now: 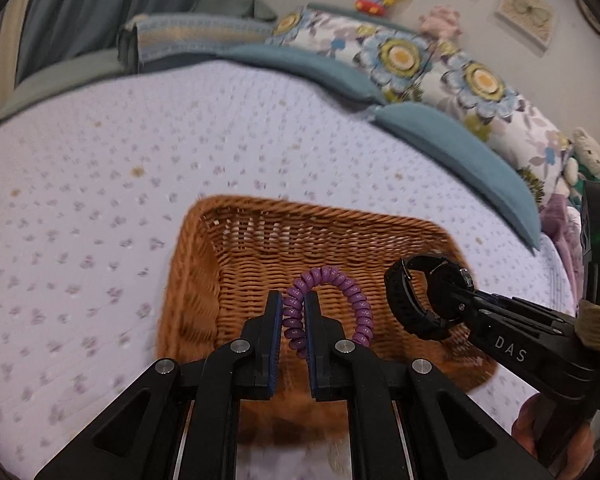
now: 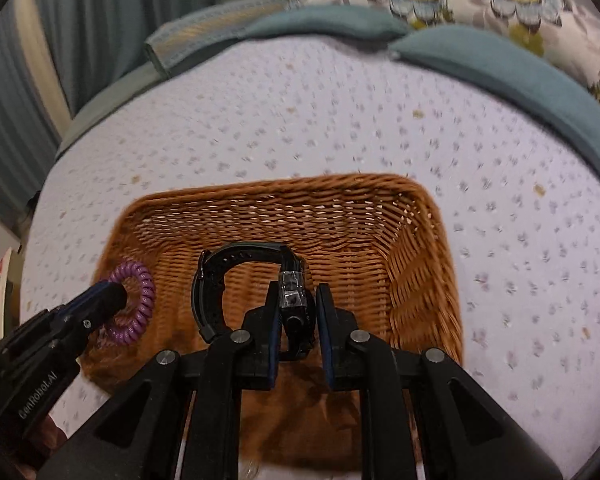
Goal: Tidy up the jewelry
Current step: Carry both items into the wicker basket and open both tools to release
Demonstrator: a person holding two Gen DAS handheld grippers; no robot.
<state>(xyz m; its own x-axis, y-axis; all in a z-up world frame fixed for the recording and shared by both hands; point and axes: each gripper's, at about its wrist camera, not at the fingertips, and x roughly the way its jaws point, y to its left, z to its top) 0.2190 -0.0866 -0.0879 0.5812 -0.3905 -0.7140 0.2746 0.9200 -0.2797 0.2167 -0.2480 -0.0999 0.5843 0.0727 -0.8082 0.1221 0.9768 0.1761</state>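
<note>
Bedroom, mid-carry: a lilac-dotted bedspread (image 1: 100,208) fills both views beyond the grippers, w/ a wicker basket (image 1: 204,280) sitting on it right under both sets of fingers. Basket interior looks bare. Left gripper (image 1: 293,308), jaws nearly together, pinches a purple spiral coil bracelet (image 1: 356,300), loop arching off to its right above the basket floor. Just to its right, the right gripper (image 2: 298,304) clamps narrow on a black wristwatch (image 2: 208,292) by the case, strap curling up and left of the fingers. Step in hand, by the look: bringing both pieces over the basket for drop-off. Next move prob. calls for lowering each inside the rim, then easing jaws apart so neither item snags or bounces out.
</note>
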